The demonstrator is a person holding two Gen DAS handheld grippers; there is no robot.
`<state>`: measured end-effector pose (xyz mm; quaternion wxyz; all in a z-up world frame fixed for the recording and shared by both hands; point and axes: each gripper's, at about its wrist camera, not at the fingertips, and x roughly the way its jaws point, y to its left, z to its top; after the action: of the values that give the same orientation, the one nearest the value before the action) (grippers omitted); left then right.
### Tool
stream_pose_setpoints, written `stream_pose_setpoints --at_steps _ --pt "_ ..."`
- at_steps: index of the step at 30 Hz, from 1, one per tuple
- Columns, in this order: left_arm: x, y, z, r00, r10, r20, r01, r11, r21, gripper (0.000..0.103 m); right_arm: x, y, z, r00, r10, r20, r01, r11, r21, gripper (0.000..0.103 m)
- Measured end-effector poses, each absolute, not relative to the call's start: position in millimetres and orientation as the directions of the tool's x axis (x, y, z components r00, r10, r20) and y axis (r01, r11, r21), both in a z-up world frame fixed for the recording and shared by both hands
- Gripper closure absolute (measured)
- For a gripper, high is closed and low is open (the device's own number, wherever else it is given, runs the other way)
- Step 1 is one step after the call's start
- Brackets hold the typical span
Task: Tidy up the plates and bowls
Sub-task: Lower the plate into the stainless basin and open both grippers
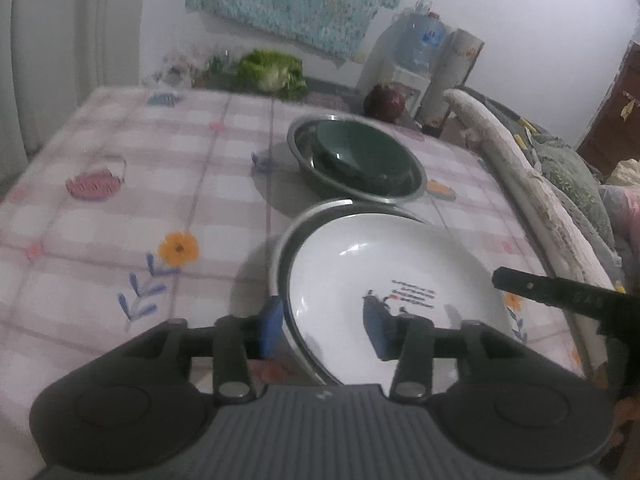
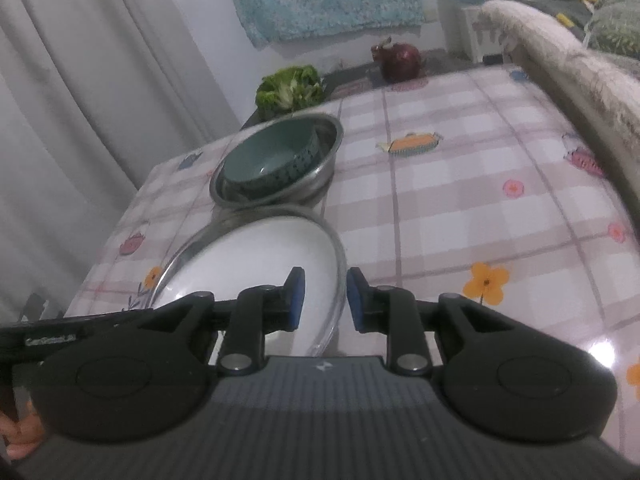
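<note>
A white plate (image 1: 384, 276) with a small printed picture lies inside a shallow steel plate (image 1: 280, 252) on the checked tablecloth. My left gripper (image 1: 324, 326) is open and straddles the near left rim, one blue pad outside the steel edge and the other over the white plate. My right gripper (image 2: 326, 300) is open astride the right rim of the steel plate (image 2: 340, 252), its left pad over the white plate (image 2: 256, 256). Behind them a dark green bowl (image 1: 360, 152) (image 2: 268, 160) sits in a steel bowl (image 1: 416, 184) (image 2: 332, 136).
At the table's far edge lie a lettuce (image 1: 272, 70) and a dark red onion (image 1: 384, 102). A water dispenser (image 1: 416, 48) stands behind. A padded sofa edge (image 1: 520, 168) runs along the right side and curtains (image 2: 80, 80) hang at the left.
</note>
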<state>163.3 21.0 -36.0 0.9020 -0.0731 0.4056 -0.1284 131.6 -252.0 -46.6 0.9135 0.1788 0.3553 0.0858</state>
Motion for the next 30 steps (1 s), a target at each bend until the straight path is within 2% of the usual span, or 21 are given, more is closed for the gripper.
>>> stream_pose_setpoints --at_steps 8,17,20,30 --pt "186.7 24.4 -50.8 0.618 -0.281 -0.734 0.164 0.959 -0.230 0.056 141.6 -264.0 -60.3 0.727 0.286 -0.624 0.030 0.895 0.445 0.078" --pt "203.0 24.6 -65.5 0.584 -0.304 -0.753 0.153 0.952 -0.266 0.062 159.8 -262.2 -87.6 0.659 0.437 -0.612 0.020 0.803 0.595 0.076" --pt "198.5 26.9 -63.9 0.579 -0.309 -0.755 0.153 0.950 -0.271 0.062 155.9 -254.9 -84.2 0.661 0.414 -0.626 0.003 0.833 0.554 0.075" --pt "181.1 28.3 -61.9 0.568 -0.319 -0.759 0.163 0.947 -0.275 0.062 132.6 -255.6 -81.3 0.643 0.422 -0.639 0.009 0.831 0.557 0.075"
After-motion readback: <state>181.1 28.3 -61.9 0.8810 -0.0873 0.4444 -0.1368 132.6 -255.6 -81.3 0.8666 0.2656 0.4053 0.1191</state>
